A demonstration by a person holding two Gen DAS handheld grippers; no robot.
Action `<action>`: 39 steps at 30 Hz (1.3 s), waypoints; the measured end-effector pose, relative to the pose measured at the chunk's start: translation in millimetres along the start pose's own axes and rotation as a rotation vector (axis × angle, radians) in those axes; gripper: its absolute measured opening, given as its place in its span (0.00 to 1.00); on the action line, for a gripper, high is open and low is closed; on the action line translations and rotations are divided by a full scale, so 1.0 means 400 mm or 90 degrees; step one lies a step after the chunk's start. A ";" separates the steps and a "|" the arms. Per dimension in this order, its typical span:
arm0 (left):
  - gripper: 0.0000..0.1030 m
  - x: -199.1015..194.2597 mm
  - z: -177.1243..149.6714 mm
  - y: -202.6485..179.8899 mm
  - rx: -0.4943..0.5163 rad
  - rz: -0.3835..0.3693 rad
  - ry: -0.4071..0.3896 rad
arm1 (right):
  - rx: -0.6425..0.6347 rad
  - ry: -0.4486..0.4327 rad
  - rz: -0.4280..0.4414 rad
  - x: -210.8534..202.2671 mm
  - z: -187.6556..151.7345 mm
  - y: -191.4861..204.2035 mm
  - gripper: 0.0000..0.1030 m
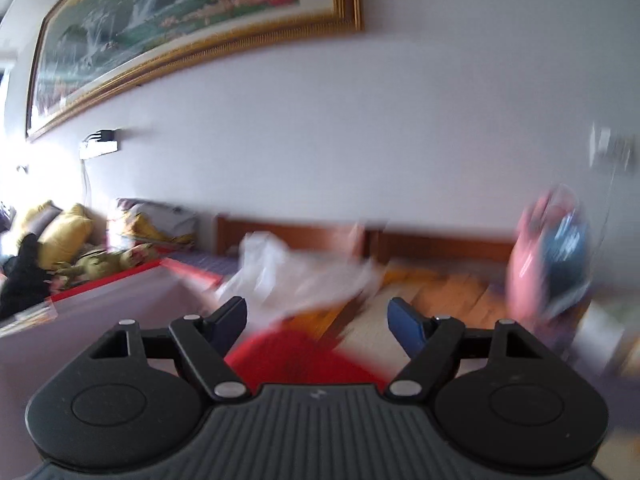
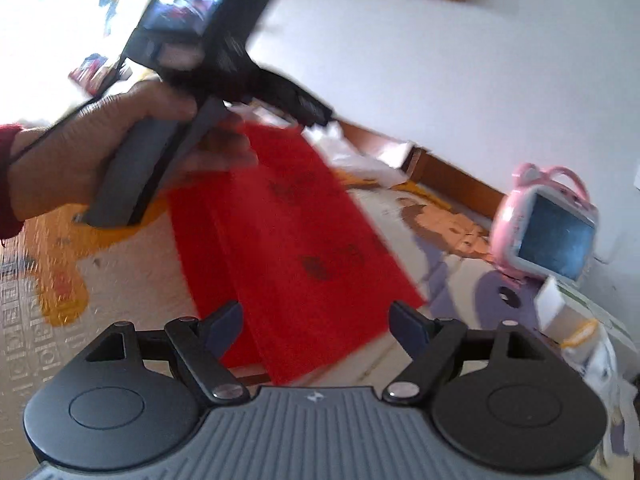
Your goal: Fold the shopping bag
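A red shopping bag (image 2: 296,248) lies flat on the patterned tabletop (image 2: 60,272), creased lengthwise into panels with dark print. My right gripper (image 2: 316,320) is open just above its near end, holding nothing. The left gripper's body (image 2: 200,52) hangs above the bag's far end, held by a hand (image 2: 80,152); its fingertips are hidden in that view. In the blurred left wrist view my left gripper (image 1: 318,320) is open and empty, with a red patch of the bag (image 1: 296,356) below it.
A pink toy TV-shaped clock (image 2: 548,232) stands on the table at the right, and shows blurred in the left wrist view (image 1: 552,264). Crumpled white plastic (image 1: 296,276) lies beyond the bag. A wooden headboard (image 1: 440,244), pillows (image 1: 68,232) and a framed painting (image 1: 192,28) are behind.
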State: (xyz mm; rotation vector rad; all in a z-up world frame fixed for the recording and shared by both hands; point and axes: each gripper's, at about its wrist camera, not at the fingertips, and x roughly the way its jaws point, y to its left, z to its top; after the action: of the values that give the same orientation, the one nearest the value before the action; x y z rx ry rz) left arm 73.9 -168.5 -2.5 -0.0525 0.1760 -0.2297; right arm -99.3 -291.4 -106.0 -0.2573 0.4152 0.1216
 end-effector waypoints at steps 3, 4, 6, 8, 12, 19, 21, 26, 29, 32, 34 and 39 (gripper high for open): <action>0.75 -0.050 0.132 -0.052 -0.031 -0.043 -0.053 | 0.046 -0.034 -0.001 -0.059 0.010 -0.027 0.81; 0.75 -0.080 0.191 -0.084 -0.041 -0.068 -0.082 | 0.060 -0.061 0.004 -0.107 0.019 -0.041 0.81; 0.75 -0.122 0.262 -0.128 -0.042 -0.100 -0.120 | 0.055 -0.095 0.013 -0.167 0.030 -0.041 0.81; 0.75 -0.189 0.338 -0.180 -0.043 -0.129 -0.172 | 0.041 -0.120 0.001 -0.212 0.037 -0.040 0.81; 0.75 -0.281 0.377 -0.166 -0.070 -0.177 -0.203 | 0.003 -0.144 -0.048 -0.285 0.048 -0.033 0.82; 0.81 -0.343 0.147 0.132 -0.015 -0.084 -0.101 | -0.116 -0.084 0.013 -0.313 -0.018 0.013 0.82; 0.81 -0.332 0.053 0.219 0.029 -0.005 -0.039 | -0.128 -0.065 0.086 -0.323 -0.043 0.022 0.82; 0.81 -0.287 -0.125 0.368 0.140 0.121 0.131 | -0.025 -0.031 0.300 -0.405 -0.054 -0.027 0.83; 0.79 -0.316 -0.154 0.403 0.158 0.137 0.118 | 0.028 -0.040 0.289 -0.418 -0.020 -0.051 0.88; 0.79 -0.356 -0.145 0.382 0.143 0.081 0.099 | 0.059 -0.018 0.301 -0.331 0.037 -0.011 1.00; 0.81 -0.377 -0.139 0.339 0.145 0.020 0.109 | 0.055 0.060 0.324 -0.195 0.062 0.068 1.00; 1.00 -0.390 -0.167 0.237 0.202 -0.118 0.173 | -0.006 0.221 0.221 0.015 -0.007 0.108 1.00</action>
State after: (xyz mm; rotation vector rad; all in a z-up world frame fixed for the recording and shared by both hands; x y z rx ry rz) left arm -66.6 -42.6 -48.7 0.2796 0.4039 -0.4480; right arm -102.2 -250.5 -120.6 -0.2134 0.8030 0.4230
